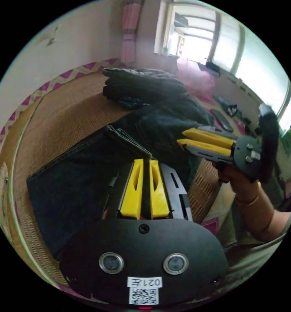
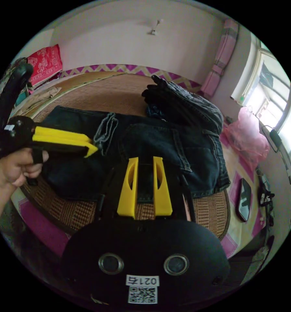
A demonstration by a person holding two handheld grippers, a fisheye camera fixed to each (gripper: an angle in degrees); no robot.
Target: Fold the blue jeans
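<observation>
Left gripper (image 1: 146,162) jaws clamped on a raised fold of the blue jeans (image 2: 171,152); right gripper (image 2: 145,161) jaws apart above them. A darker jeans pile (image 2: 181,100) lies just beyond, a pink plastic bag (image 2: 247,133) further right. All on a woven mat (image 2: 113,91).

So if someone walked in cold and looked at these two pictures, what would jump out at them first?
Most likely the blue jeans spread across the woven mat, with one leg hem pinched in the left gripper and lifted. Next, the right gripper, whose yellow jaws stand apart above the waist end near the mat's front edge. Behind them a pile of dark clothes sits toward the wall, and a pink bag lies near the bright window.
</observation>
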